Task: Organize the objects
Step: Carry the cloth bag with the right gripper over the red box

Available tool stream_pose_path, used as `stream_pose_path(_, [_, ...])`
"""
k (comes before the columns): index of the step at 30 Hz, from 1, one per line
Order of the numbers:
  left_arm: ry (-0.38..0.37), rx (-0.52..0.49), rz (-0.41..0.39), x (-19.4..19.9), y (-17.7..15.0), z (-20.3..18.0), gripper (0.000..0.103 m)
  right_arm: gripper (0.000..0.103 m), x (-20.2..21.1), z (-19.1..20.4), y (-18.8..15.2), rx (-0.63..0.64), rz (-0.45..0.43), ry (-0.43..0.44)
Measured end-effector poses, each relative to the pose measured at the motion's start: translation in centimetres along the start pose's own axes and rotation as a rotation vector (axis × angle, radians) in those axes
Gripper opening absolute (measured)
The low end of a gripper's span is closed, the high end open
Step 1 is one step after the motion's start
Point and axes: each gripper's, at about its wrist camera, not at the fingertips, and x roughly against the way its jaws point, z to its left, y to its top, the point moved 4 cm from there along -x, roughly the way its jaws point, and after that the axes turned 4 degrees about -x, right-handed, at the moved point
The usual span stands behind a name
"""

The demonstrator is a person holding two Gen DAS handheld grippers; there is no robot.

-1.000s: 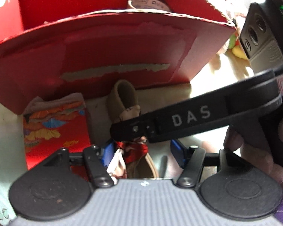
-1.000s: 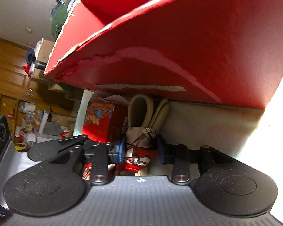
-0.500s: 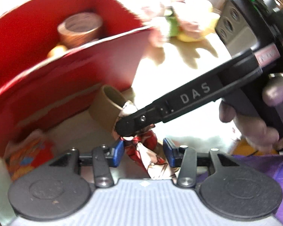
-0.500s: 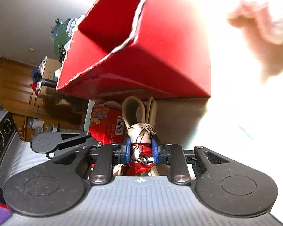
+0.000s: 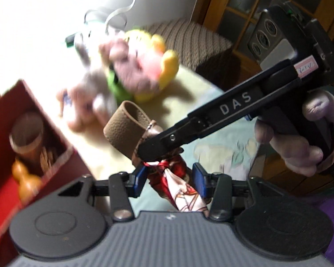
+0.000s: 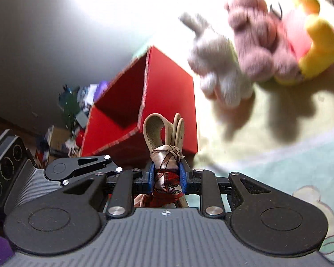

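Observation:
A tan leather strap loop [image 5: 124, 129] with a red-and-white patterned scarf [image 5: 178, 182] tied round it is held off the table. My right gripper [image 6: 166, 179] is shut on the scarf knot [image 6: 165, 155], with the loop [image 6: 154, 131] rising past its tips. In the left wrist view the right gripper's black finger [image 5: 189, 131] crosses over the scarf. My left gripper [image 5: 168, 179] is open, its blue pads either side of the scarf without touching it.
A red cardboard box [image 5: 22, 155] [image 6: 144, 111] holds a tape roll [image 5: 26, 133] and a wooden gourd [image 5: 26, 180]. Plush toys [image 5: 133, 66] [image 6: 256, 44] lie on the pale cloth-covered table [image 6: 278, 155]. A striped stool [image 5: 189, 37] and a wooden cabinet stand behind.
The strap with the scarf has been lifted from in front of the red box, held by my right gripper. Both views swung right, toward the plush toys. My left gripper's pads opened wider.

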Motion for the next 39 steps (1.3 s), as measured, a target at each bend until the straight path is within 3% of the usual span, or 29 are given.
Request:
stream_pose_path(6, [0.077,-0.011,-0.124,4.6,3.4,2.3,0.046,0.024,0.9,4.1,3.4,0.104,-0.109,0.054])
stream_pose_path(11, [0.181,0.036,-0.210,9.3,4.5,6.4,0.046,0.024,-2.2,9.9,7.1,0.173,-0.125,0.134])
stream_pose_path(15, [0.275,0.091,-0.228,11.7,3.7,10.0,0.046,0.024,-6.0,13.0,8.7,0.193,-0.104,0.172])
stream_pose_path(22, [0.317,0.250,-0.164,11.5,0.1,16.8,0.046,0.024,-14.5,15.1,8.8,0.175,0.000,0.130])
stream_pose_path(29, [0.238,0.428,-0.068,7.3,-4.3,21.4,0.045,0.024,-21.8,13.3,7.1,0.091,0.129,0.011])
stream_pose_path(39, [0.213,0.520,0.072,2.6,-7.1,24.0,0.045,0.024,-25.8,11.4,5.9,0.070,0.243,-0.148])
